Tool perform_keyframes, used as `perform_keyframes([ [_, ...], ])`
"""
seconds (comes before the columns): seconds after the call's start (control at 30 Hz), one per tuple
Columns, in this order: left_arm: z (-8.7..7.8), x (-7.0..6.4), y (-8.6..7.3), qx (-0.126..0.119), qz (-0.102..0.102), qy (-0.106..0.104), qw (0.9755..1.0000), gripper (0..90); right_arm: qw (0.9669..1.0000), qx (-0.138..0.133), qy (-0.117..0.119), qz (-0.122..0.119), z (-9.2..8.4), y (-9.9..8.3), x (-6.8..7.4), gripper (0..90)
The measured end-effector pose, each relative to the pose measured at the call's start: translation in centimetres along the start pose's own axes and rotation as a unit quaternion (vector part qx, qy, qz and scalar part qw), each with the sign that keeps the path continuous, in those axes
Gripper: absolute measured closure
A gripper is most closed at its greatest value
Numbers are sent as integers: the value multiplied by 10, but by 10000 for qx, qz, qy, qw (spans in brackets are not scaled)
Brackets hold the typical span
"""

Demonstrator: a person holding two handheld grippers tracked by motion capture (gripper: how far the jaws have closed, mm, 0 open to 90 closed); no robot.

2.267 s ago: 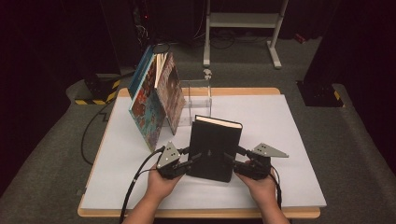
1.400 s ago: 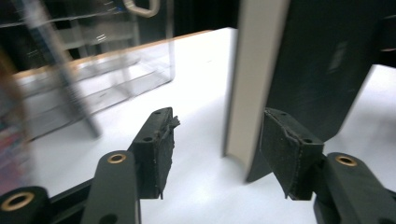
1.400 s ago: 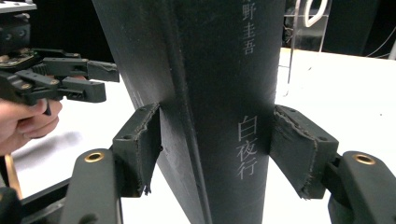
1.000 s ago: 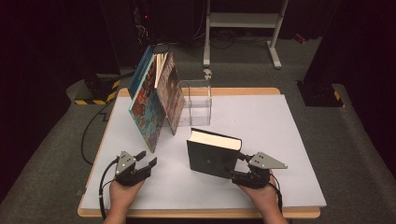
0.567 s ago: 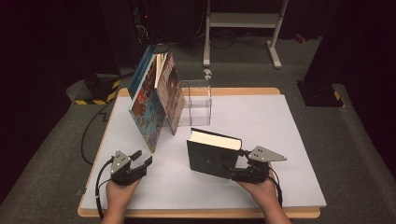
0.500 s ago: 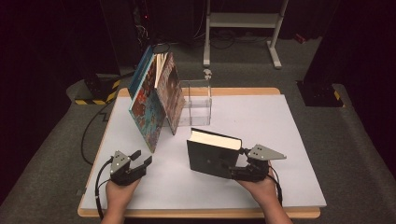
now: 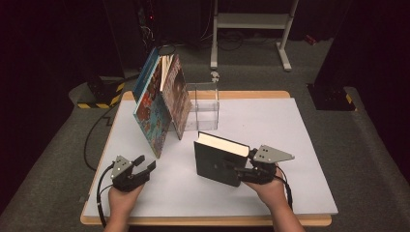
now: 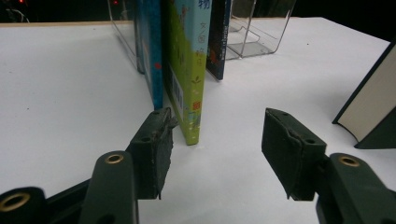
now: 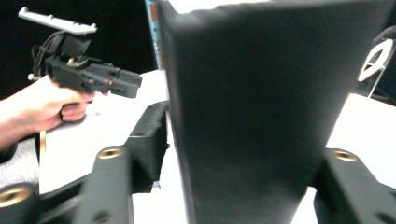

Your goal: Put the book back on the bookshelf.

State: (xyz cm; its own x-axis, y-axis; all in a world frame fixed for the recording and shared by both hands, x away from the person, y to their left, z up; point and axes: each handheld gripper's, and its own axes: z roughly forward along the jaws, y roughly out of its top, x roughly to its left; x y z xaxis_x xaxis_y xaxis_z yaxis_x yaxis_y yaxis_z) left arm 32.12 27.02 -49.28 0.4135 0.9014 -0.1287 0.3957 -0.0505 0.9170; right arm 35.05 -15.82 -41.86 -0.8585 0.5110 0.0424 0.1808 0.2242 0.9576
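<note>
Over on the left, the left gripper hovers low above the white surface, jaws spread with nothing between them. Through the left gripper view those jaws frame bare surface, with the leaning picture books standing just beyond the tips, a blue one beside a green one. From above, those books tilt against the clear acrylic stand at the back of the surface.

Moving to the middle, here's the black hardcover book, propped up at a tilt, its cream page edge facing up. It sits on the near half of the surface, well apart from the left gripper.

On the right, the right gripper has its jaws either side of that book's lower right edge, and they have just been closing. In the blurred right gripper view the dark cover sits between the jaws; it looks pinched, though contact on the left pad isn't clear.
</note>
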Motion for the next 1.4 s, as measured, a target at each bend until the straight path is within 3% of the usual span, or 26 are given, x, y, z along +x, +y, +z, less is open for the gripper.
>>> perform_keyframes([
  [0.03, 0, 1, 0, -5, -11, -3, 10000, 434, 10000, 4, 73, -37, -1, 0, 1, 527],
  [0.07, 0, 1, 0, -10, -23, -1, 10000, 434, 10000, 2, 52, 83, -1, -1, 2, 531],
  [0.23, 0, 1, 0, -10, -25, -9, 10000, 434, 9999, -9, -101, -41, 0, 0, 13, 536],
  [0.37, -2, 1, 0, -49, -49, -14, 10000, 434, 9995, -82, -271, 132, 1, 2, 16, 537],
  [0.47, -3, 3, 1, -67, -78, -12, 9999, 434, 9983, -170, -528, 190, -2, 3, 13, 537],
  [0.6, -4, 4, 1, -91, -103, -19, 9999, 434, 9934, -253, -1108, 158, -9, 2, 5, 537],
  [0.77, -3, 3, 1, -83, -99, -23, 9999, 434, 9868, -422, -1522, 359, -17, -4, -7, 536],
  [0.87, -4, 2, 2, -71, -33, 23, 10000, 435, 9868, -464, -1486, 436, -19, -8, -9, 533],
  [1.03, -3, 2, 2, -80, -70, -6, 9999, 435, 9876, -312, -1522, 233, -23, -13, 3, 518],
  [1.2, -4, 2, 2, -85, -45, -20, 10000, 434, 9874, -217, -1515, 393, -21, -10, 6, 480],
  [1.4, -4, 4, 3, -106, -64, -43, 9999, 434, 9880, -110, -1400, 644, -19, -1, -1, 407],
])
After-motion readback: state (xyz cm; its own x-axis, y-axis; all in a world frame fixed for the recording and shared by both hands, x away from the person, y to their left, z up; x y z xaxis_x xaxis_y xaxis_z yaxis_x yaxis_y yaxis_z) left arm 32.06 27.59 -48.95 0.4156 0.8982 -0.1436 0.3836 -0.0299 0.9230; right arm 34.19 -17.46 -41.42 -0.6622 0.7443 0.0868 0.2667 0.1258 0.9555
